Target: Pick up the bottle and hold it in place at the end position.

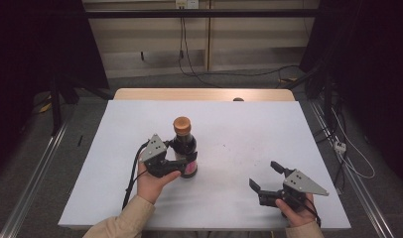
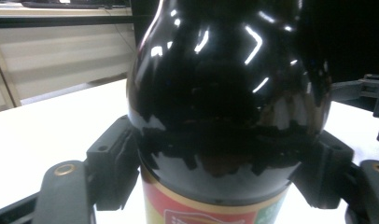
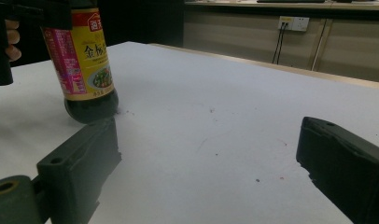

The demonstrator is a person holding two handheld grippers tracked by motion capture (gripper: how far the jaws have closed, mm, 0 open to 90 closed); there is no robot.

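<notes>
1. High view: Your bottle (image 1: 183,146) stands upright on the white table (image 1: 229,129), a little toward 9 o'clock from the middle. It is dark, with a brown cap (image 1: 181,124) on top. Your left gripper (image 1: 182,166) comes in from 7 o'clock and its jaws hug the bottle low on its body. Your right gripper (image 1: 265,174) sits near 4 o'clock, well apart from the bottle, with its jaws spread wide and nothing between them.

2. Left gripper view: The bottle (image 2: 225,93) is very close. One jaw presses each side of the round dark part, just above the label (image 2: 211,210). It looks like shiny glass, so it may be slippery and could break if it falls. It is likely heavy, too. Hold it tight and keep it straight up.

3. Right gripper view: The bottle (image 3: 82,65) is at 10 o'clock, far from these jaws. It leans a bit here. Your right gripper (image 3: 206,172) is wide open and holds nothing. The cap is a good place for it to grab.
</notes>
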